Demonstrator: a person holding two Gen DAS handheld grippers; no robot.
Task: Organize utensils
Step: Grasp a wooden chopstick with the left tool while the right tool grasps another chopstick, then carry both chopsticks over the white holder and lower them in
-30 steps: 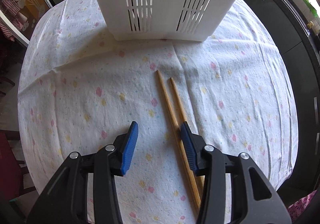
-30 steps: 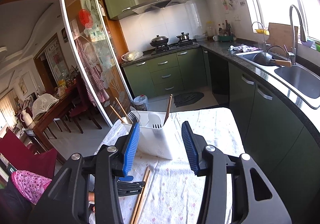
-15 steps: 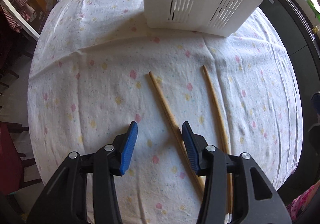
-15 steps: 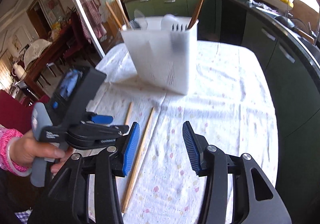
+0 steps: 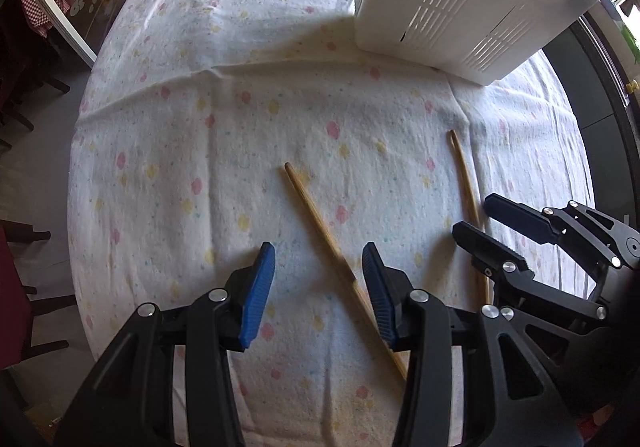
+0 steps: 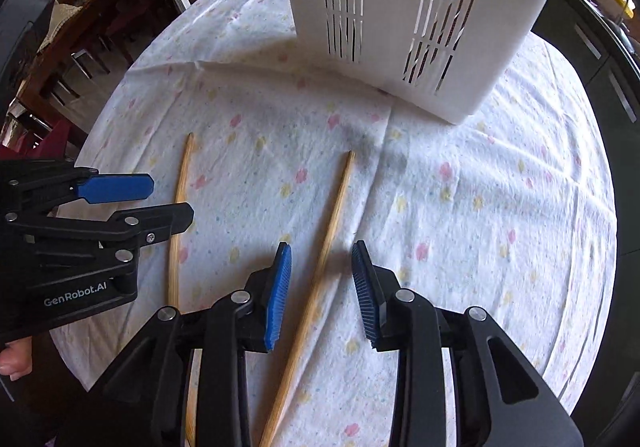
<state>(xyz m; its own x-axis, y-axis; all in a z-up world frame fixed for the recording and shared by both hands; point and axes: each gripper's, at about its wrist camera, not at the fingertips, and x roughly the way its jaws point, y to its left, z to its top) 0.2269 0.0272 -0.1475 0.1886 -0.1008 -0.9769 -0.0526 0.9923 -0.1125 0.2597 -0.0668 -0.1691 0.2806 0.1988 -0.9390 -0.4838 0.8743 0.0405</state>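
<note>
Two wooden chopsticks lie apart on the flowered tablecloth (image 5: 240,107). My left gripper (image 5: 318,279) points down over the left chopstick (image 5: 316,215), which runs between its open blue pads, close to the right one. My right gripper (image 6: 322,271) hangs low over the right chopstick (image 6: 338,207); its jaws are closing with the stick between them, and the pads are clear of it. The left wrist view shows the right gripper (image 5: 472,215) astride that right chopstick (image 5: 462,167). The white slotted utensil caddy (image 6: 400,7) stands beyond the sticks' far tips.
The round table's edge (image 5: 80,151) drops to the floor at left, beside dark chairs (image 6: 80,47). Green cabinets (image 6: 600,55) stand close on the right. In the right wrist view, the left gripper (image 6: 172,198) and the hand (image 6: 10,363) holding it fill the left side.
The chopsticks lay side by side and now lie apart. My left gripper slid left over one stick. My right gripper tipped down from the room to the table, over the other, jaws narrower.
</note>
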